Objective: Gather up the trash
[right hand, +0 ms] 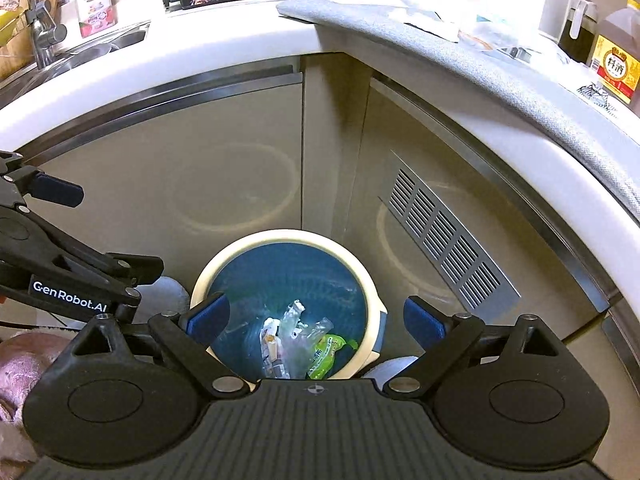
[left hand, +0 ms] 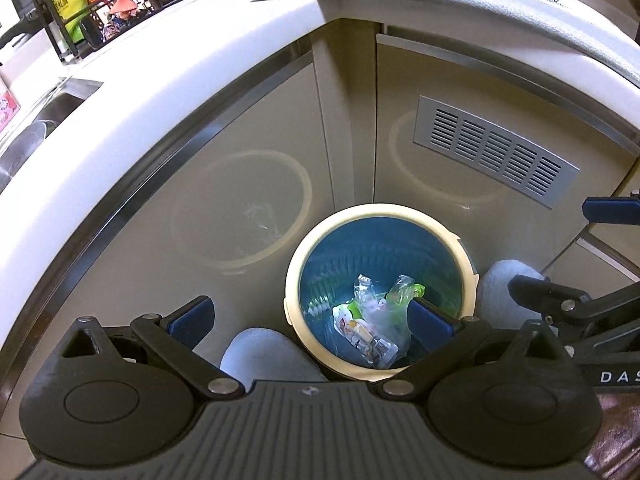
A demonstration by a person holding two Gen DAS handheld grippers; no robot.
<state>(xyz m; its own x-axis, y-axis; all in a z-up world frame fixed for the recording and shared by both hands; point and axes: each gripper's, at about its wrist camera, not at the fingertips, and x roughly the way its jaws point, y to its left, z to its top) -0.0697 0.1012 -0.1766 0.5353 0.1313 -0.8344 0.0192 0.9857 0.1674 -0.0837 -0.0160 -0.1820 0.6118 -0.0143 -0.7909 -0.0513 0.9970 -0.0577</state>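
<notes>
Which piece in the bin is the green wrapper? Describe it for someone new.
Find the round cream-rimmed trash bin on the floor in the cabinet corner. Inside its blue liner lies a small heap of wrappers; the green wrapper is the only bright lime one, beside clear plastic.

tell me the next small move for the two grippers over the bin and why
Probably lift both away toward the white countertop to look for more litter. The left gripper and right gripper are both open with nothing between their blue pads, and the clear and green plastic wrappers already lie inside the round cream-rimmed bin with the blue liner.
</notes>
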